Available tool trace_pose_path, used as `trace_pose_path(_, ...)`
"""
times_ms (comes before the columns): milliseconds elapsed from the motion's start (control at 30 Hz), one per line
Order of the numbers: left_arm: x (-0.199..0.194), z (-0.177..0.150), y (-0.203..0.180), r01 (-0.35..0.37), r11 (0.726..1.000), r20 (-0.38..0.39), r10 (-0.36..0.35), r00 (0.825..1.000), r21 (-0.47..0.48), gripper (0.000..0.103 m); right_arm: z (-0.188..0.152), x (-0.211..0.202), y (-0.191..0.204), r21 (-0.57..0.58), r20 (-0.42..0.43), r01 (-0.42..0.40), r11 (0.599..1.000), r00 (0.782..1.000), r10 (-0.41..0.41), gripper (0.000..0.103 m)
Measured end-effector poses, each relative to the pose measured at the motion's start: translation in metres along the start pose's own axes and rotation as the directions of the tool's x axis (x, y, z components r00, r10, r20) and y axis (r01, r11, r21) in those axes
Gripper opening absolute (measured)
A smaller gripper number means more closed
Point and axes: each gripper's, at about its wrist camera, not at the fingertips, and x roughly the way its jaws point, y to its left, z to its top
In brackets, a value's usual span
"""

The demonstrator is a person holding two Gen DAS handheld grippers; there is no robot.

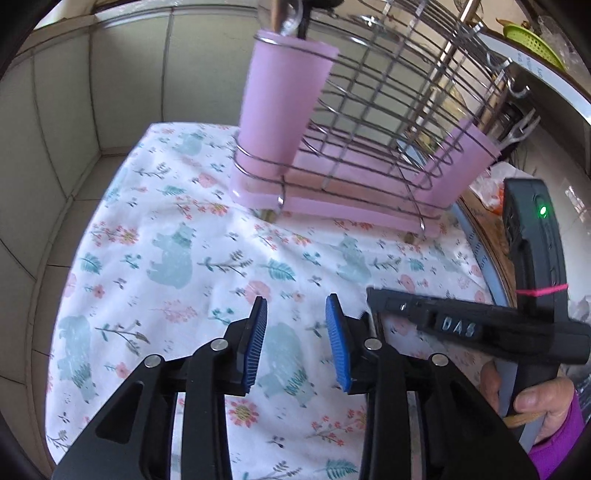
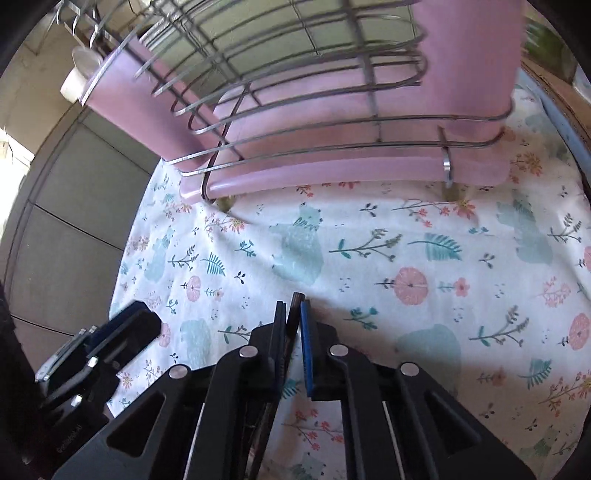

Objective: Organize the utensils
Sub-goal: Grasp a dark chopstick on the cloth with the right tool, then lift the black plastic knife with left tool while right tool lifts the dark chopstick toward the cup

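Observation:
My right gripper (image 2: 293, 314) is shut on a thin dark brown stick (image 2: 295, 306), probably a chopstick. Its tip pokes out just past the blue pads, and the rest runs back under the jaws. My left gripper (image 1: 295, 306) hangs open over the flowered cloth (image 1: 184, 229) with nothing between its blue pads (image 1: 258, 332). Ahead stands a wire rack (image 1: 373, 110) on a pink tray, with a pink cup (image 1: 284, 99) at its left end and another (image 1: 458, 166) at its right. A spoon (image 1: 290, 18) sticks out of the left cup. The right gripper's black housing (image 1: 461, 325) sits close beside the left one.
A fork (image 1: 517, 133) hangs by the rack's right end. A green colander (image 1: 535, 48) sits on a counter at the far right. The cloth's left edge drops to grey tiles (image 1: 55, 166). A person's hand (image 1: 535, 402) holds the right gripper. Open cloth (image 2: 406, 258) lies before the rack.

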Motion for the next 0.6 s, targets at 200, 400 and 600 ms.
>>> trace_pose_path(200,0.015,-0.003,-0.027,0.067,0.996,-0.122,-0.058,0.991,0.064,0.033,-0.004,-0.040,-0.032,0.013,0.057,0.064,0.998,0.996,-0.064,0.007)
trace_pose_path(400,0.044,-0.011,-0.068,0.005,0.971,-0.239,0.054,0.969,0.238,0.033,-0.010,-0.061,-0.063,0.070,0.100,0.111,0.991,0.988,-0.118,0.007)
trace_pose_path(600,0.069,-0.010,-0.077,-0.056,0.955,-0.279,0.141,0.950,0.292,0.028,-0.019,-0.063,-0.078,0.091,0.110,0.117,0.989,0.986,-0.127,0.007)
